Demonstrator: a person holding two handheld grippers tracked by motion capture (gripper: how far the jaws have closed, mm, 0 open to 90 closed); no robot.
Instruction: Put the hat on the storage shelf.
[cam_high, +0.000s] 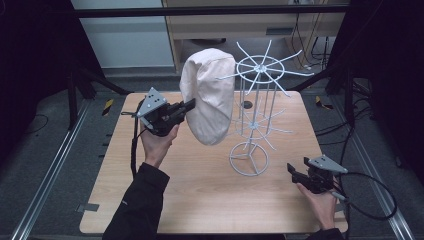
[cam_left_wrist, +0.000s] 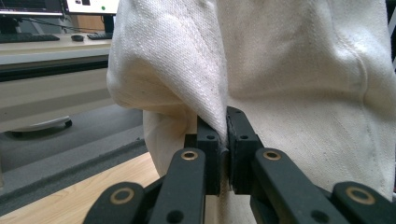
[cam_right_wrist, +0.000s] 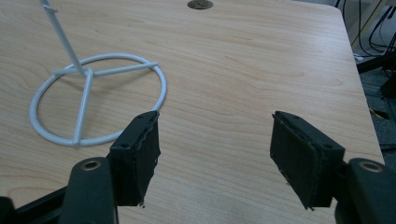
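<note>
In the high view, a cream cloth hat (cam_high: 209, 95) is held up above the table (cam_high: 200, 190), with the left claw (cam_high: 189, 105) at its 9 o'clock edge. The hat hangs against the upper spokes of a white wire rack (cam_high: 255, 120), which stands just at its 3 o'clock side; whether the cloth already rests on a spoke cannot be told.

In the left gripper view, the left claw (cam_left_wrist: 223, 140) is seen pinched narrowly on a fold of the hat (cam_left_wrist: 289, 93), the seam of the cloth being squeezed between the two black pads. The bulk of the hat rises toward 12 o'clock from the pads and spreads to both sides.

The right claw (cam_high: 298, 169) is held low over the table at about 4 o'clock from the rack's ring base, well apart from the hat. In the right gripper view, the right claw (cam_right_wrist: 215, 149) is seen standing wide with nothing between its pads; bare table (cam_right_wrist: 243, 70) lies beneath it, and the ring base of the rack (cam_right_wrist: 93, 98) is found at its 10 o'clock.
</note>
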